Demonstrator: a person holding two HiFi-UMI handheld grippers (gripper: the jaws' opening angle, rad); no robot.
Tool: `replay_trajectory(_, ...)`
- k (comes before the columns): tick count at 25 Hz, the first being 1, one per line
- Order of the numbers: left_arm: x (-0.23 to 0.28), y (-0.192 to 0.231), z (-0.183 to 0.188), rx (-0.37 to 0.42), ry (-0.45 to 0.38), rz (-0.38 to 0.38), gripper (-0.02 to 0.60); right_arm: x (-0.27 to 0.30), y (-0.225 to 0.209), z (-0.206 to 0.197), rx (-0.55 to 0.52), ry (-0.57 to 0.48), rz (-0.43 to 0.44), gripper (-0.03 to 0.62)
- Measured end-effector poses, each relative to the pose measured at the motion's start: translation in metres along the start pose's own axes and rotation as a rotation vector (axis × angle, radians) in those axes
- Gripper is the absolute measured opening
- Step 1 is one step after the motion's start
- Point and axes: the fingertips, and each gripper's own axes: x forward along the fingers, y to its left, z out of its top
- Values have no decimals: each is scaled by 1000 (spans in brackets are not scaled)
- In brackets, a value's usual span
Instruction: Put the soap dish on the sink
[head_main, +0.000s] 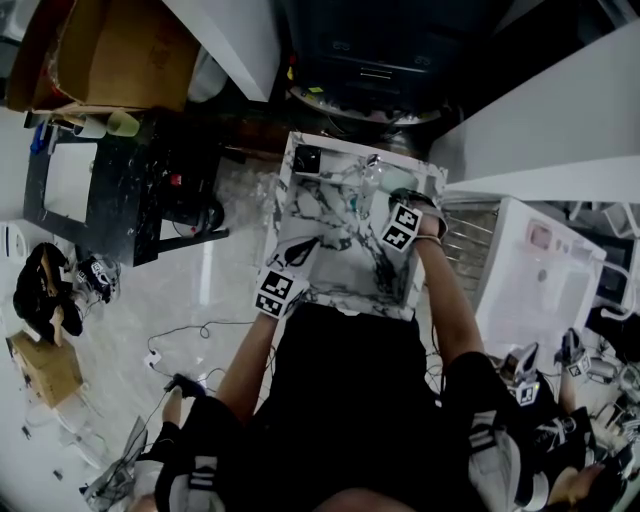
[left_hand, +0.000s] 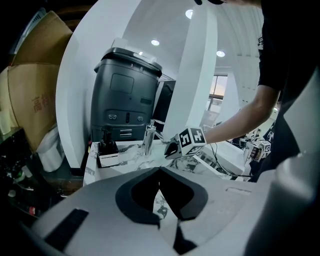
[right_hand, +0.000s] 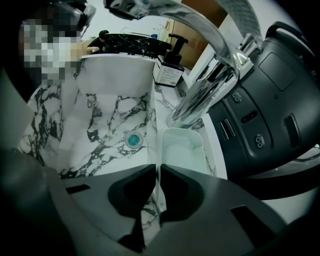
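The soap dish (right_hand: 182, 150), a pale shallow rectangular tray, lies on the marble sink's ledge (right_hand: 159, 100) beside the chrome faucet (right_hand: 210, 75). My right gripper (right_hand: 157, 167) hovers just short of the dish's near end, jaws shut with nothing between them. In the head view it is over the sink's right side (head_main: 402, 225). The left gripper (left_hand: 159, 170) is shut and empty, held at the sink's near left corner (head_main: 278, 290). The white marble basin (right_hand: 110, 115) has a teal drain (right_hand: 133, 140).
A dark soap pump bottle (right_hand: 170, 67) stands at the ledge's far corner (head_main: 305, 160). A large dark grey bin (left_hand: 125, 95) stands behind the sink. A cardboard box (head_main: 120, 50), a black table (head_main: 110, 190) and a white unit (head_main: 540, 270) surround it.
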Motion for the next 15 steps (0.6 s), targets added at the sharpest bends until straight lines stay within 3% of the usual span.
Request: replay_trajectory(15,4,-3,15,44,-6,-38,-2,-17,1,-1,14,-22,-54,31)
